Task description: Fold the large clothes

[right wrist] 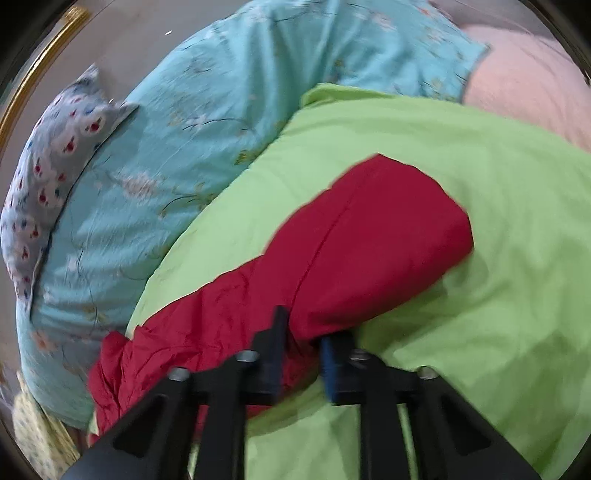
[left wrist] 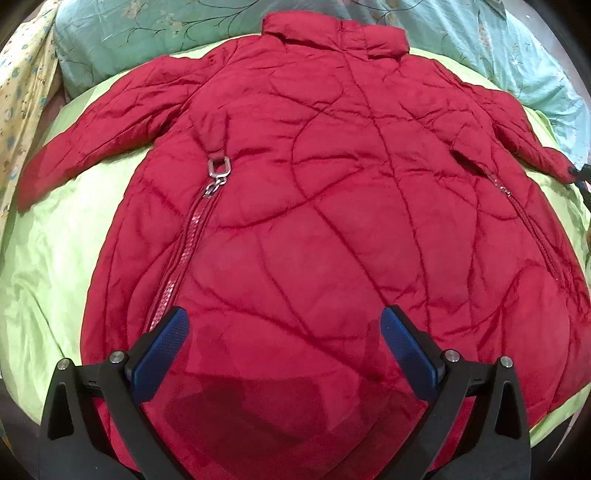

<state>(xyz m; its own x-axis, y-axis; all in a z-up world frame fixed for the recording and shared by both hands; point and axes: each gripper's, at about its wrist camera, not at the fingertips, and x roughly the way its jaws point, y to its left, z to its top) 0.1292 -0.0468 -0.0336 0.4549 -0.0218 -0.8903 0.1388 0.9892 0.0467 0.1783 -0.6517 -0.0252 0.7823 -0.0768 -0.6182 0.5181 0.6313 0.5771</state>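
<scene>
Red quilted fabric fills my left wrist view: the coat (left wrist: 332, 206) lies spread flat, front up, on the light green sheet (left wrist: 55, 266), collar (left wrist: 334, 33) at the far end and both sleeves angled outward. I see a zipper (left wrist: 184, 251) running down the coat's left panel, topped by a metal pull ring (left wrist: 219, 166); a second zipper (left wrist: 528, 221) runs down the other panel.

My left gripper (left wrist: 284, 332) hangs over the lower hem area with its blue pads (left wrist: 162, 354) spread wide. Nothing sits between them; only coat fabric shows below.

In the right wrist view, my right gripper (right wrist: 301, 354) is clenched on the coat's sleeve (right wrist: 332, 251), with red fabric pinched between the two pads near the sleeve's lower edge. The cuff end (right wrist: 436, 210) extends beyond the fingers and rests on the green sheet. This view is slightly blurred.

Beyond the green sheet I see a turquoise floral cover (right wrist: 166, 166) at the far side. A grey patterned pillow (right wrist: 51, 162) lies against its edge, and a pink blanket (right wrist: 535, 85) shows at the upper corner. A yellow printed cloth (left wrist: 22, 92) borders the bed on the opposite side.
</scene>
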